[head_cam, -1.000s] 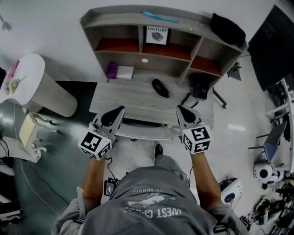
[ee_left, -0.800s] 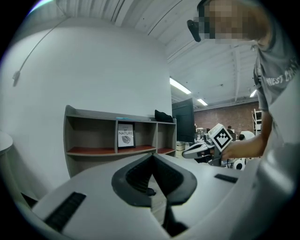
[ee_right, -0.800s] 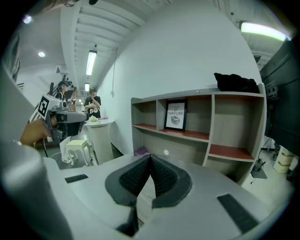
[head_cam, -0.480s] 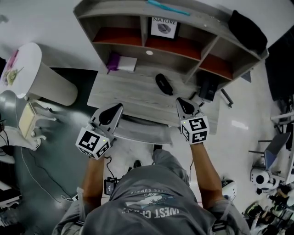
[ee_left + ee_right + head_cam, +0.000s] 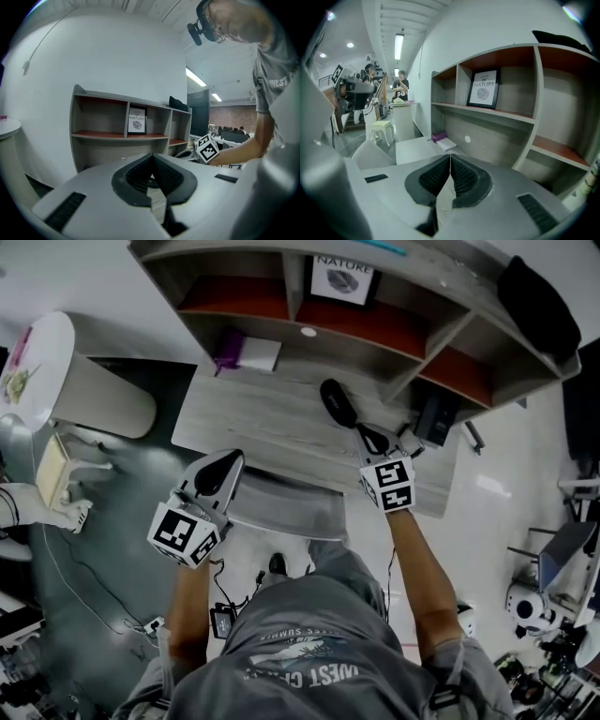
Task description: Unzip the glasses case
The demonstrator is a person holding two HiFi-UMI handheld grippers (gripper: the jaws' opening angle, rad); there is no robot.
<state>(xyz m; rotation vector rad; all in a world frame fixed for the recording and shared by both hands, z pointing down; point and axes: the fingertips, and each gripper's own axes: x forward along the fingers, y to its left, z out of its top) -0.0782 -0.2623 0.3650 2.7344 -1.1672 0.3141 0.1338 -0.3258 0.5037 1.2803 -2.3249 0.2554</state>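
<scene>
Here's the black oval glasses case [image 5: 337, 402], lying on the grey wood-grain desk [image 5: 246, 420] in the upper middle of the head view, below the shelf unit with the framed "NATURE" print [image 5: 342, 277]. Its long axis slants from upper left to lower right.

The right gripper [image 5: 372, 437] is the near one. Its tips sit just to the lower right of the case's lower end, close by but not touching. So the case lies up and to the left of those jaws, almost in line with them. In the right gripper view the jaws are pressed together with nothing between them, and the case itself doesn't show there.

The left gripper [image 5: 225, 465] hangs over the desk's front edge at lower left, well apart from the case, which lies up and to the right of it. Its jaws are closed and empty too.

My call is that the right takes the approach, and both pairs will have to open before anything gets held. The case looks zipped shut, though the pull is too small to find from here.
</scene>
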